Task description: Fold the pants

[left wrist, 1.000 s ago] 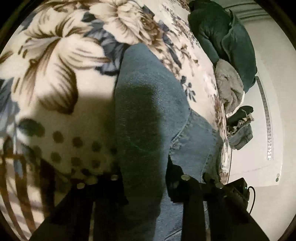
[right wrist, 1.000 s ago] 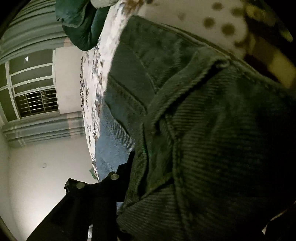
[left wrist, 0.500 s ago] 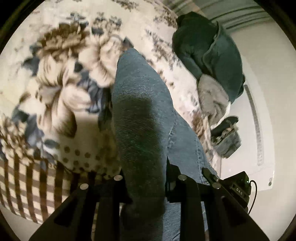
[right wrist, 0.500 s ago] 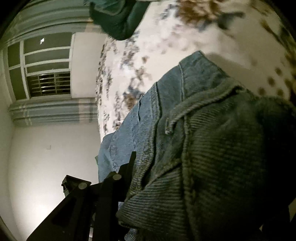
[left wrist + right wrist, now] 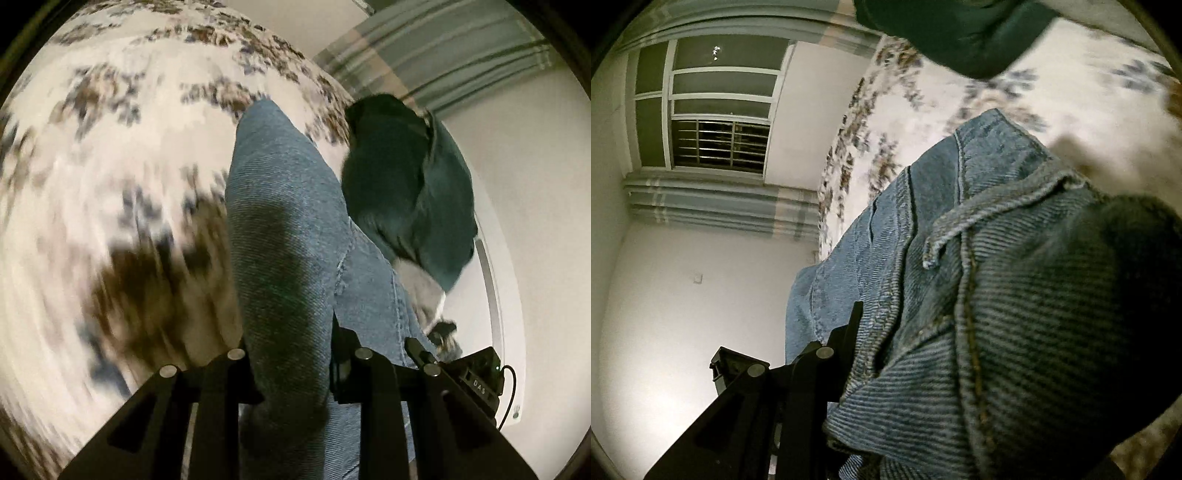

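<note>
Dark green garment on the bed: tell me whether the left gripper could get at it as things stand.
Probably not yet. The left gripper has its fingers shut on the jeans, so it is occupied. The dark green garment lies ahead to the right on the floral bedspread, uncovered; once the denim is released the way looks free.

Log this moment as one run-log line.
step: fold pants | left gripper: shut on jeans | right gripper: shut on jeans | jeans: lifted over floral bedspread

The floral bedspread (image 5: 110, 177) is smeared by blur. Denim of the pants (image 5: 1015, 314) hides the right gripper's (image 5: 923, 369) far finger and fingertips.
</note>
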`<action>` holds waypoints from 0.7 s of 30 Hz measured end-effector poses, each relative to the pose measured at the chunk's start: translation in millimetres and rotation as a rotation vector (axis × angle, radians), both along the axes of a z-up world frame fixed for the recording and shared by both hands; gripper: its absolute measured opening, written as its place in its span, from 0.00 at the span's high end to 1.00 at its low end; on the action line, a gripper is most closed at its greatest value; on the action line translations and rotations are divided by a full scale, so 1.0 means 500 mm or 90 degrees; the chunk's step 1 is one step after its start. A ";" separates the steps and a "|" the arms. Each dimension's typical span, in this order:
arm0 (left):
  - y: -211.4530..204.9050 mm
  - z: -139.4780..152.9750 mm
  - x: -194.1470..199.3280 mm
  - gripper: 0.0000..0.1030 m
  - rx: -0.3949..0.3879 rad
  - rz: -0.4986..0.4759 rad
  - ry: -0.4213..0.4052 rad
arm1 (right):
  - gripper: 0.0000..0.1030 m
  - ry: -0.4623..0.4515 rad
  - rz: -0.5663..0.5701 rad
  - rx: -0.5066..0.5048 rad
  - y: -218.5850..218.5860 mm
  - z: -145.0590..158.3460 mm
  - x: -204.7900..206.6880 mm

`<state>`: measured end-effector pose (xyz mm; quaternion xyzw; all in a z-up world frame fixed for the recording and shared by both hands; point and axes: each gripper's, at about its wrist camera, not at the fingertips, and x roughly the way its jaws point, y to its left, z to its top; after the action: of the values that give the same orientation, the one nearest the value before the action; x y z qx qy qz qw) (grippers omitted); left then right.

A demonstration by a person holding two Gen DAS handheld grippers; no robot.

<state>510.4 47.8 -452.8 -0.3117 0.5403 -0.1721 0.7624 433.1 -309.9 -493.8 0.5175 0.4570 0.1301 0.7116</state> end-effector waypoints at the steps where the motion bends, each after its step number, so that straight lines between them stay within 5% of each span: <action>1: 0.022 -0.008 0.039 0.81 0.000 -0.002 -0.004 | 0.78 -0.004 -0.006 -0.001 0.035 -0.014 0.057; 6: 0.139 -0.089 0.254 0.81 0.012 -0.013 -0.012 | 0.78 -0.013 -0.025 0.002 0.166 -0.117 0.283; 11: 0.230 -0.236 0.416 0.80 0.026 -0.031 0.006 | 0.78 -0.008 -0.022 -0.024 0.268 -0.245 0.449; 15: 0.256 -0.370 0.465 0.77 0.054 -0.054 0.077 | 0.77 0.049 0.006 -0.049 0.309 -0.360 0.504; 17: 0.266 -0.410 0.454 0.67 0.054 -0.060 0.105 | 0.71 0.071 0.036 -0.077 0.319 -0.384 0.498; 20: 0.291 -0.412 0.420 0.58 0.042 -0.046 0.102 | 0.64 0.103 0.072 -0.093 0.307 -0.396 0.458; 21: 0.300 -0.405 0.406 0.58 0.048 -0.041 0.102 | 0.55 0.117 0.076 -0.108 0.298 -0.398 0.449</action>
<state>713.3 197.6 -655.3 -0.2777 0.6153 -0.1504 0.7223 657.5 -161.1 -692.8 0.4368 0.5600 0.0851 0.6988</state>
